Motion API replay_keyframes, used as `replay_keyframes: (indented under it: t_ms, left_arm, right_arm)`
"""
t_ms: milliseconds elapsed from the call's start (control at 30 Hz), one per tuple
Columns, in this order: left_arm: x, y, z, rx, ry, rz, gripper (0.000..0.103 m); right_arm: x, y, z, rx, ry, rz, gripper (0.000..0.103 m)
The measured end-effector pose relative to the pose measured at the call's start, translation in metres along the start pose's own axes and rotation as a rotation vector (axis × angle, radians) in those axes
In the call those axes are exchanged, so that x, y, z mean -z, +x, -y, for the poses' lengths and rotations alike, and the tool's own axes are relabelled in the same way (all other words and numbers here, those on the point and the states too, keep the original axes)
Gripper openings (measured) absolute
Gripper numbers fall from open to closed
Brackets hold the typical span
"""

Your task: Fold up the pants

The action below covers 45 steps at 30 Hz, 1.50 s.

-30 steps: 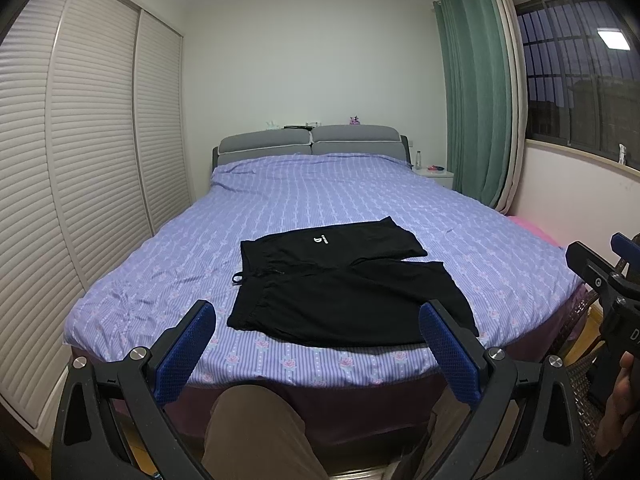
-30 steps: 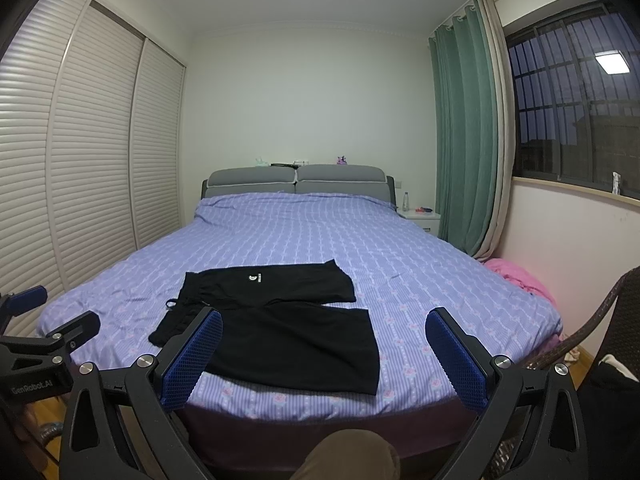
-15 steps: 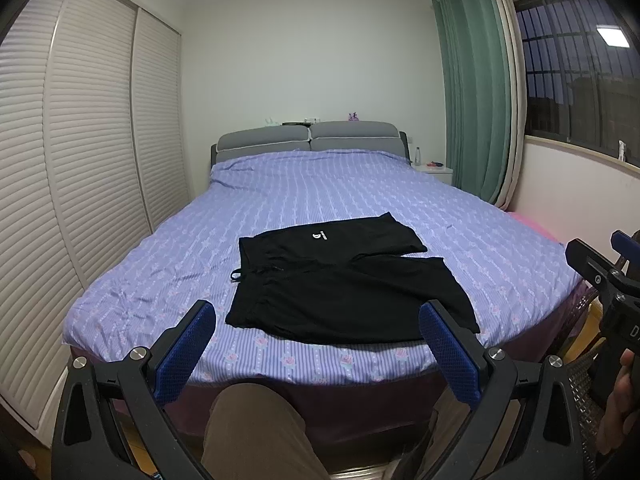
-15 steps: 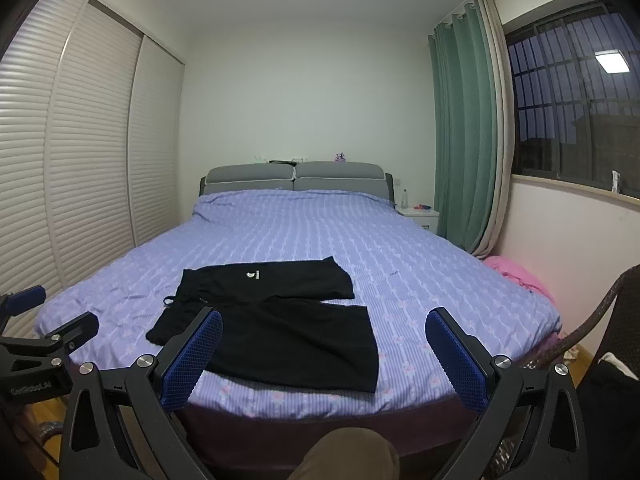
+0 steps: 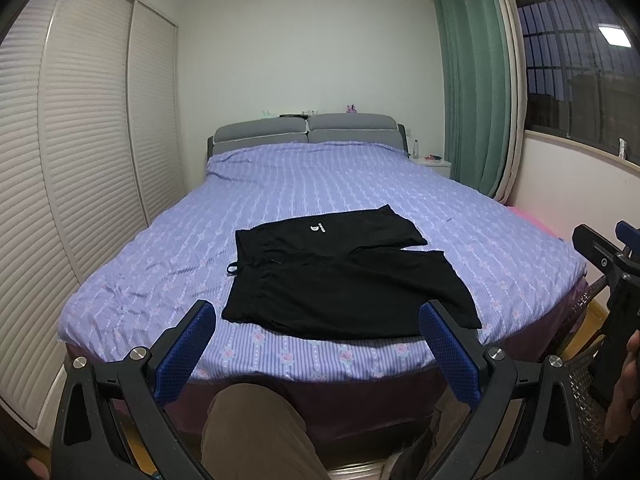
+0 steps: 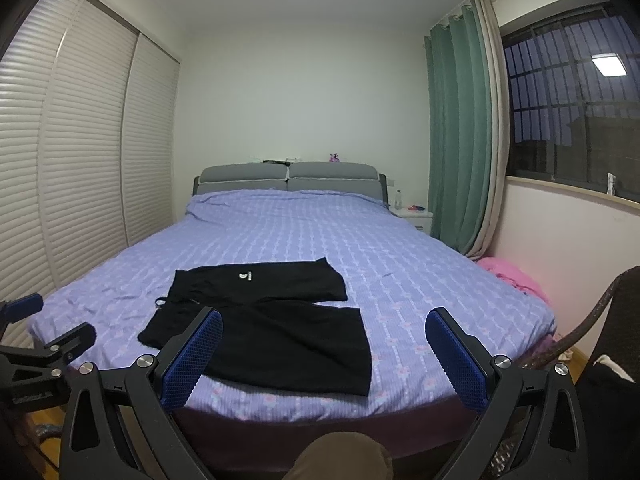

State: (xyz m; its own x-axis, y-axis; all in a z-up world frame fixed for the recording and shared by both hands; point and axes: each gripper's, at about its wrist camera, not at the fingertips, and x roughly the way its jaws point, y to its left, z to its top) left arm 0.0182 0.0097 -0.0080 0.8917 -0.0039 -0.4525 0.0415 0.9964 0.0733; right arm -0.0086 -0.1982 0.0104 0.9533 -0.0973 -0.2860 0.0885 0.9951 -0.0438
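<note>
Near the foot edge of the bed [image 5: 500,216], black shorts [image 5: 344,280] lie flat, waistband toward the left edge, legs pointing right; both grippers' fingers [image 5: 188,344] [image 6: 192,354] spread wide, empty.

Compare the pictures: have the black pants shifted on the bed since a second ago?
No. The black pants lie flat in the same spot on the purple bed sheet, near its foot edge. Only the cameras drift slightly; no gripper touches them.

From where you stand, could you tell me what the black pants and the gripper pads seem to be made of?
Black pants: soft matte fabric, probably knit, lying limp with a gathered waistband. Left gripper pads: blue, dimpled grid texture, likely rubber or plastic; right gripper pads look alike.
</note>
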Motion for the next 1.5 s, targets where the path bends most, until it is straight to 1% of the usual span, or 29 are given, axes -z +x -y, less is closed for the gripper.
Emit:
replay_keyframes:
  t_ms: [33, 67, 100, 133, 200, 367, 400, 467, 567, 767, 867, 933, 1000, 1100, 1333, 1367, 1400, 1500]
  left_arm:
    - [0.0, 0.002, 0.0, 0.003, -0.013, 0.03, 0.103]
    - [-0.001, 0.005, -0.003, 0.001, -0.013, 0.026, 0.103]
    - [-0.002, 0.008, -0.003, -0.005, -0.004, 0.041, 0.103]
    - [-0.006, 0.011, -0.005, -0.018, 0.018, 0.035, 0.103]
    - [-0.011, 0.018, -0.009, -0.031, 0.024, 0.047, 0.103]
    - [-0.028, 0.037, -0.021, -0.042, 0.027, 0.046, 0.103]
    - [-0.028, 0.04, -0.022, -0.037, 0.013, 0.047, 0.103]
    - [-0.035, 0.049, -0.025, -0.049, 0.034, 0.047, 0.103]
    - [-0.047, 0.072, -0.033, -0.054, 0.032, 0.031, 0.103]
    - [-0.077, 0.116, -0.045, -0.085, 0.069, 0.027, 0.103]
    - [-0.096, 0.149, -0.059, -0.097, 0.052, 0.014, 0.103]
    - [-0.102, 0.171, -0.065, -0.088, 0.03, -0.008, 0.103]
    - [-0.112, 0.193, -0.068, -0.086, 0.039, -0.017, 0.103]
    - [-0.127, 0.231, -0.065, -0.076, 0.077, -0.035, 0.103]
    - [-0.157, 0.334, -0.039, 0.01, 0.167, -0.087, 0.103]
    - [-0.161, 0.348, -0.037, 0.015, 0.169, -0.097, 0.103]
    - [-0.167, 0.365, -0.038, 0.02, 0.157, -0.102, 0.103]
    - [-0.18, 0.406, -0.042, 0.033, 0.122, -0.125, 0.103]
  right_arm:
    - [-0.001, 0.002, 0.0, 0.005, 0.0, -0.002, 0.103]
    - [-0.002, 0.005, 0.001, 0.011, 0.001, -0.008, 0.103]
    - [-0.003, 0.007, 0.001, 0.01, 0.002, -0.012, 0.103]
    - [-0.005, 0.01, 0.0, 0.011, 0.002, -0.017, 0.103]
    - [-0.008, 0.017, -0.001, 0.021, -0.006, -0.019, 0.103]
    - [-0.016, 0.036, 0.0, 0.027, 0.006, -0.037, 0.103]
    - [-0.019, 0.041, 0.0, 0.029, 0.012, -0.04, 0.103]
    - [-0.022, 0.048, 0.001, 0.035, 0.015, -0.044, 0.103]
    - [-0.032, 0.067, 0.001, 0.043, 0.024, -0.053, 0.103]
    - [-0.055, 0.118, -0.003, 0.066, 0.017, -0.075, 0.103]
    - [-0.067, 0.153, -0.006, 0.068, 0.021, -0.095, 0.103]
    - [-0.072, 0.176, -0.008, 0.068, 0.022, -0.109, 0.103]
    - [-0.077, 0.198, -0.012, 0.072, 0.016, -0.12, 0.103]
    - [-0.084, 0.236, -0.017, 0.081, -0.001, -0.134, 0.103]
    - [-0.091, 0.323, -0.016, 0.106, -0.027, -0.194, 0.103]
    - [-0.092, 0.341, -0.015, 0.105, -0.025, -0.211, 0.103]
    - [-0.092, 0.353, -0.015, 0.102, -0.023, -0.223, 0.103]
    - [-0.093, 0.404, -0.014, 0.093, -0.027, -0.274, 0.103]
